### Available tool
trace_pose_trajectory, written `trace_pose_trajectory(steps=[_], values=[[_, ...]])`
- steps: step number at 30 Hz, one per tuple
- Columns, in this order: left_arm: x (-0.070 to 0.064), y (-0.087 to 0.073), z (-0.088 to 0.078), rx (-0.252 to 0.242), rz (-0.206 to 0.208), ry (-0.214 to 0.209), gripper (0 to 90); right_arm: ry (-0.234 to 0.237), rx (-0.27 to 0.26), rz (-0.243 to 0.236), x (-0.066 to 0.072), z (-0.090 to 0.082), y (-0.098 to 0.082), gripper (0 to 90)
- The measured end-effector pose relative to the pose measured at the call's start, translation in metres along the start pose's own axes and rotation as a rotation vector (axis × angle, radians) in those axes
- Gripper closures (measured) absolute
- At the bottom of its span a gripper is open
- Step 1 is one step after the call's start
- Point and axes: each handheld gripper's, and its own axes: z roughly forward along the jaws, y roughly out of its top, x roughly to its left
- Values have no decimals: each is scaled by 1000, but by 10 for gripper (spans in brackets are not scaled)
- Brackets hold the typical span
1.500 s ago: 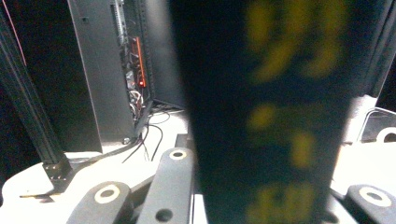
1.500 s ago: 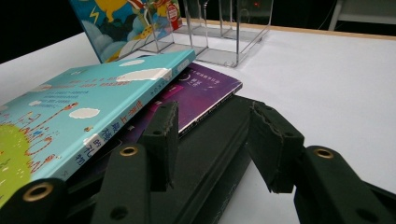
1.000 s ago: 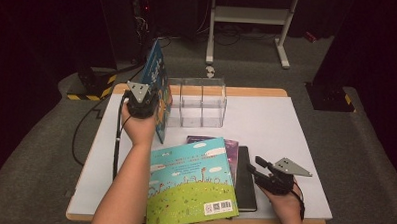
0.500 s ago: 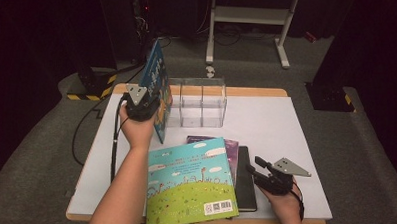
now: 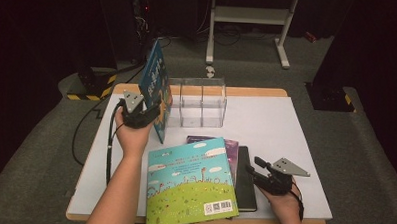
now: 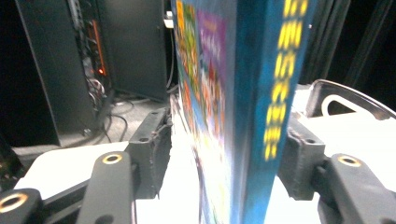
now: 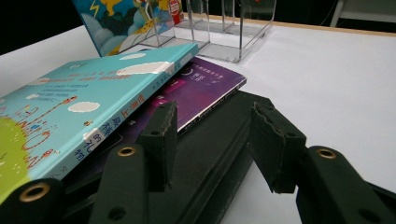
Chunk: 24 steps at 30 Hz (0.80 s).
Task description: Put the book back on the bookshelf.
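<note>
Between my left gripper's (image 5: 145,111) spread jaws, which had just been opening, stood the blue book (image 5: 155,85), upright beside the clear organizer (image 5: 199,102). My right gripper (image 5: 267,177) hung parted over the black book (image 5: 245,178) on the white table (image 5: 276,124); dark room beyond.

On the white surface (image 5: 296,130), a purple book (image 5: 229,144) lies at 12 o'clock from a black book (image 5: 246,178), a metal stand (image 5: 250,16) beyond.
</note>
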Motion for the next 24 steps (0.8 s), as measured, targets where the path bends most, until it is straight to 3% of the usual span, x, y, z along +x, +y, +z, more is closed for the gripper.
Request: trace_pose_trajectory(steps=[6, 12, 16, 18, 24], values=[[5, -4, -12, 53, -19, -27, 309, 0, 2, -1, 1, 0, 0, 518], [11, -7, -28, 109, -58, -53, 306, 0, 5, -2, 1, 1, 0, 518], [15, -10, -38, 130, -50, -44, 304, 1, 6, -2, 1, 1, 0, 518], [19, -11, -45, 141, -66, -51, 302, 1, 6, -3, 1, 1, -1, 518], [26, -18, -63, 168, -60, -75, 294, 0, 6, -6, 2, 1, -1, 518]])
